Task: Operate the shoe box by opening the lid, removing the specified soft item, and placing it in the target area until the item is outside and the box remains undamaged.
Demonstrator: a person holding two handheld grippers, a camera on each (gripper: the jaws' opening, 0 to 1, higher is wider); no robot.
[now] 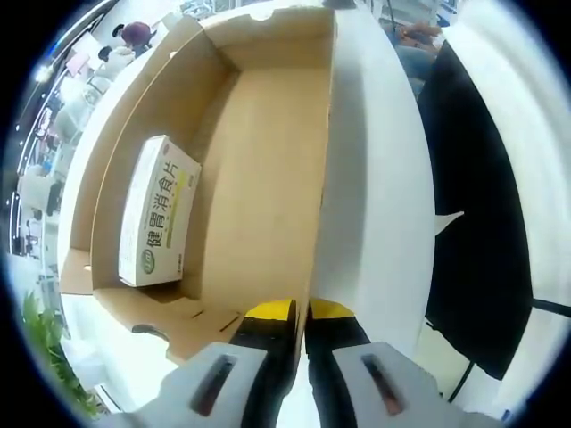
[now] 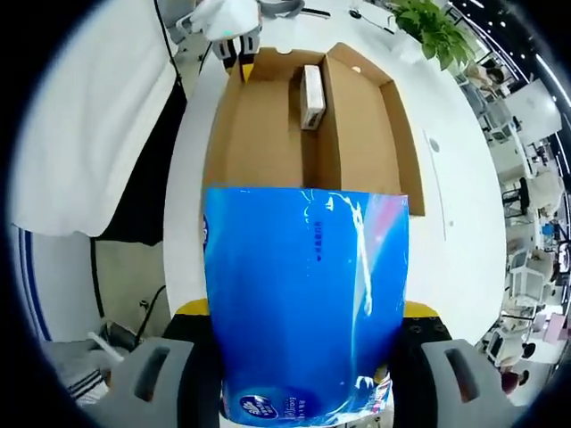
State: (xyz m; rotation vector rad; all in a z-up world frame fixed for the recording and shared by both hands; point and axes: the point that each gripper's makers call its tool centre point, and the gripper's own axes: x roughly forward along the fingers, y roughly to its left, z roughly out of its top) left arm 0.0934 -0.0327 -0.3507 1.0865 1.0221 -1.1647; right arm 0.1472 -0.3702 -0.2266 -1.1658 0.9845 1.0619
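Right now I am holding the glossy blue plastic-wrapped soft pack (image 2: 306, 303) squeezed between the jaws of my right gripper (image 2: 303, 334), one jaw pressing on each side, so the item is already out of the open brown cardboard shoe box (image 2: 268, 125). In the right gripper view the pack is hanging in front of the box, covering its near edge, with the white table (image 2: 451, 223) showing alongside.

My left gripper (image 1: 302, 325) is pinching the box's upright side wall, jaws closed on the cardboard edge; in the left gripper view a small white and yellow-green printed carton (image 1: 156, 214) is lying inside on the box floor.

What I am worrying about: the wrapper looks slick and the pack is soft, so it could be sliding downward through the jaws, or squashing, if I swing it quickly toward the target area. Dragging its lower end over the box rim could be tugging the box. And my left pinch, if I am twisting or pulling while steadying, could be creasing or tearing that thin wall.
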